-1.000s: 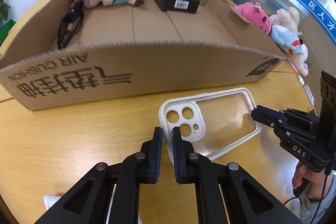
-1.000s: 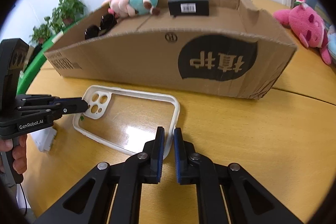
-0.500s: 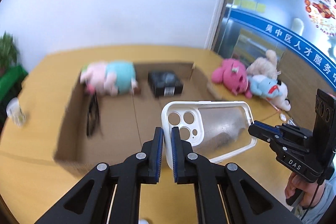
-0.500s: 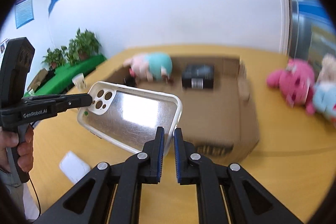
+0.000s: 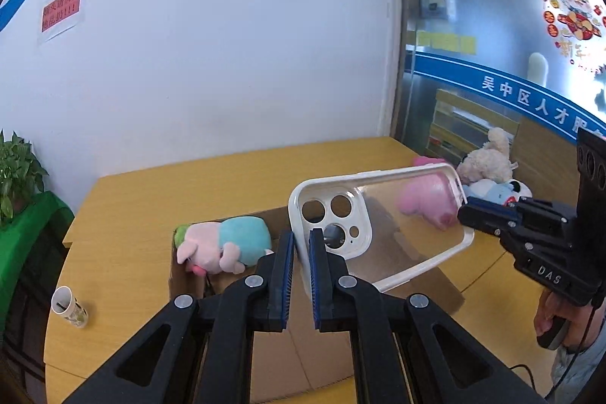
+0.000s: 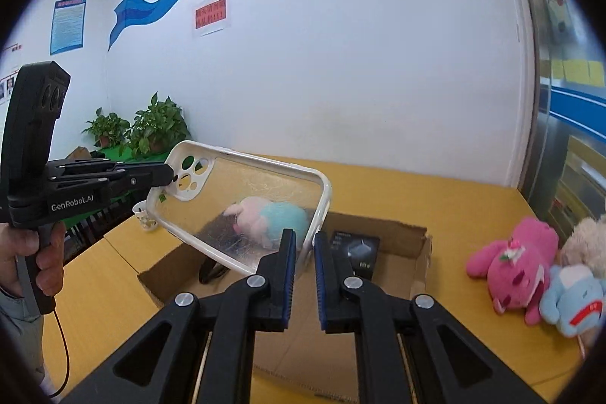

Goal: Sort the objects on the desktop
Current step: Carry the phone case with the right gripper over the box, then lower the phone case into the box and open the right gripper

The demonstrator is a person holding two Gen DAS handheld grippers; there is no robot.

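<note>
A clear phone case with a white rim (image 5: 382, 226) hangs in the air above the open cardboard box (image 5: 378, 324), held at both ends. My left gripper (image 5: 301, 245) is shut on its camera-hole end. My right gripper (image 6: 303, 252) is shut on the rim of the opposite end; the case also shows in the right wrist view (image 6: 242, 211). The right gripper shows at the case's far end in the left wrist view (image 5: 466, 214), the left gripper likewise in the right wrist view (image 6: 170, 175). In the box lie a pink-and-teal plush pig (image 5: 223, 245), a black box (image 6: 354, 248) and a black item (image 6: 210, 269).
Pink, cream and blue plush toys (image 6: 530, 264) lie on the wooden table (image 5: 125, 211) right of the box. A paper cup (image 5: 70, 307) stands at the table's left edge. Potted plants (image 6: 140, 131) stand on a green stand beyond the table.
Both grippers have lifted the phone case off the table and carried it up over the cardboard box. The case now tilts in the air; the views look down on the box from higher.
</note>
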